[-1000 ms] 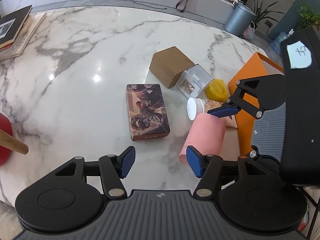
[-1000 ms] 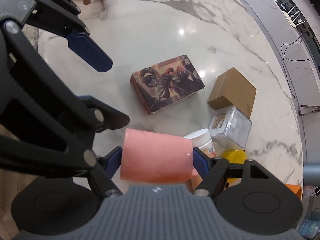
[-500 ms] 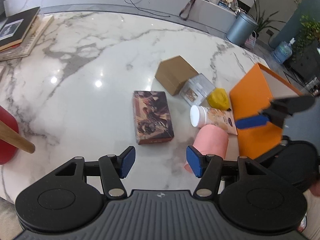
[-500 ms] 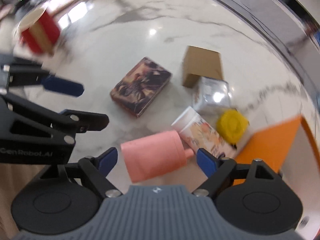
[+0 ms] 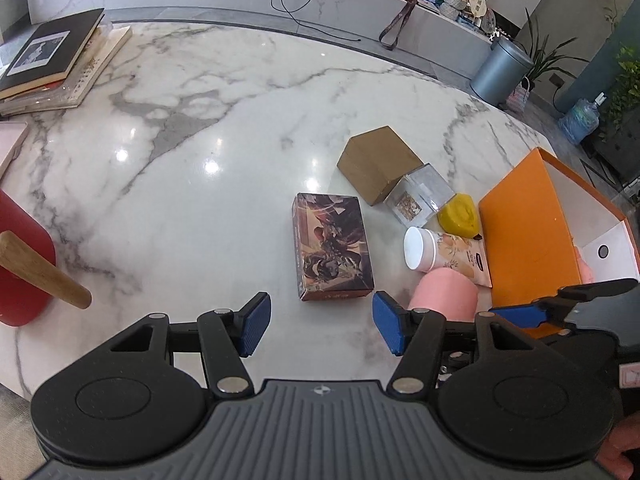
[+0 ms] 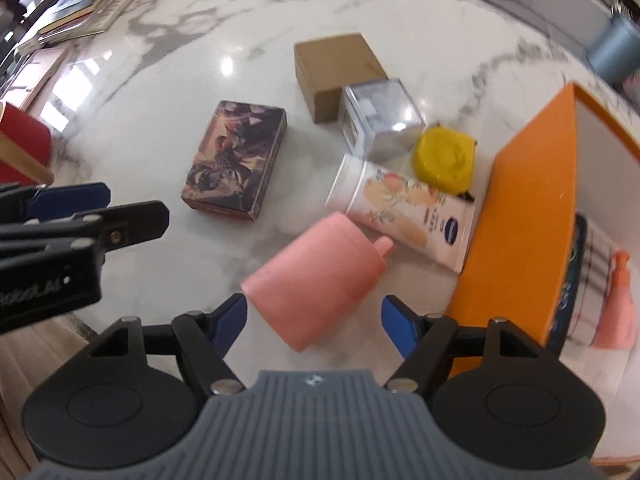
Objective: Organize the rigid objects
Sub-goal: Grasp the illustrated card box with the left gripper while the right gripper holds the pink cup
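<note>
A pink bottle (image 6: 320, 284) lies on its side on the marble tabletop (image 5: 180, 168) near its near edge, nozzle toward the orange box (image 6: 528, 216). The right gripper (image 6: 314, 322) hangs over it, pointing steeply down; its jaws have just been closing, with the bottle between the blue pads. The left pad looks to be at the bottle's base, while the right pad (image 6: 396, 330) stands clear of it, so the fingers are apart and not clamped.

The left gripper (image 5: 320, 324) hovers over the same near edge, fingers apart with nothing between them. Just beyond it lies a picture box (image 5: 334, 246), flat.

Beside the bottle's nozzle a cream tube (image 6: 400, 210) lies on its side, its flat end against the orange box's wall. Behind the tube sit a yellow lump (image 6: 444, 156), a clear cube (image 6: 380, 120) and a brown carton (image 6: 340, 72), close together, the cube touching the carton. The orange box stands at the right edge of the tabletop, open, with a second pink bottle (image 6: 618, 304) and a dark-rimmed item inside, too blurred to identify.

Books (image 5: 52, 60) are stacked at the far left corner. A red thing with a wooden handle (image 5: 40, 272) sits at the left edge.
</note>
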The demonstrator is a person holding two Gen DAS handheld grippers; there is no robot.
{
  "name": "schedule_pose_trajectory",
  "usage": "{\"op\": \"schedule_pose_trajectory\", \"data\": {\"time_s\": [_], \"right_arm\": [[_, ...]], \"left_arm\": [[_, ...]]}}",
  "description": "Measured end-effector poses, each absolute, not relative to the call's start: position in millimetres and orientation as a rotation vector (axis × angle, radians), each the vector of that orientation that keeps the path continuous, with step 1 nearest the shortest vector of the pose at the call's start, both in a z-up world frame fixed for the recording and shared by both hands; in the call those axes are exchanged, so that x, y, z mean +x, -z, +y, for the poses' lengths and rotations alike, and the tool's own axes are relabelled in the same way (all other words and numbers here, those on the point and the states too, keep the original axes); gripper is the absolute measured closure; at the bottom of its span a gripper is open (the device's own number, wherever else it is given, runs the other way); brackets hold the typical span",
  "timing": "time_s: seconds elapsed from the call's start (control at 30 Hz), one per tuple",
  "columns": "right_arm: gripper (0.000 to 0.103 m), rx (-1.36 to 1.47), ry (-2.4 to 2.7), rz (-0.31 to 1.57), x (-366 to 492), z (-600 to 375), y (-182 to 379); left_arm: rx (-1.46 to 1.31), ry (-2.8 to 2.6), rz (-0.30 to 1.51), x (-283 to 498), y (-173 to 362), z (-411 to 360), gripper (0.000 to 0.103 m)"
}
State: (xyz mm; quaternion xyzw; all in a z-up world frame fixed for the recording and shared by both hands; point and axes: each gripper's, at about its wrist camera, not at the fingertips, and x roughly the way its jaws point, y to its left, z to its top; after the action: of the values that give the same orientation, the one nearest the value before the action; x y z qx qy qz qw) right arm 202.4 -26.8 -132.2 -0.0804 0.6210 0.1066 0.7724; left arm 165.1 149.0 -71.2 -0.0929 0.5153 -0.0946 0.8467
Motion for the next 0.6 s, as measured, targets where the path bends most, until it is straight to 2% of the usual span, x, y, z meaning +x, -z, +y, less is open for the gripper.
{"op": "schedule_pose_trajectory", "data": {"time_s": [0.4, 0.6], "right_arm": [[0.03, -0.063, -0.229, 1.428, 225.8, -27.0, 161.7], [0.033, -0.173, -0.29, 1.433, 232.6, -19.0, 168.3]], "left_arm": [[-0.225, 0.199, 1.107, 170.6, 77.6, 153.5, 0.034], [-0.168, 0.238, 1.099, 179.4, 77.3, 146.2, 0.031]]}}
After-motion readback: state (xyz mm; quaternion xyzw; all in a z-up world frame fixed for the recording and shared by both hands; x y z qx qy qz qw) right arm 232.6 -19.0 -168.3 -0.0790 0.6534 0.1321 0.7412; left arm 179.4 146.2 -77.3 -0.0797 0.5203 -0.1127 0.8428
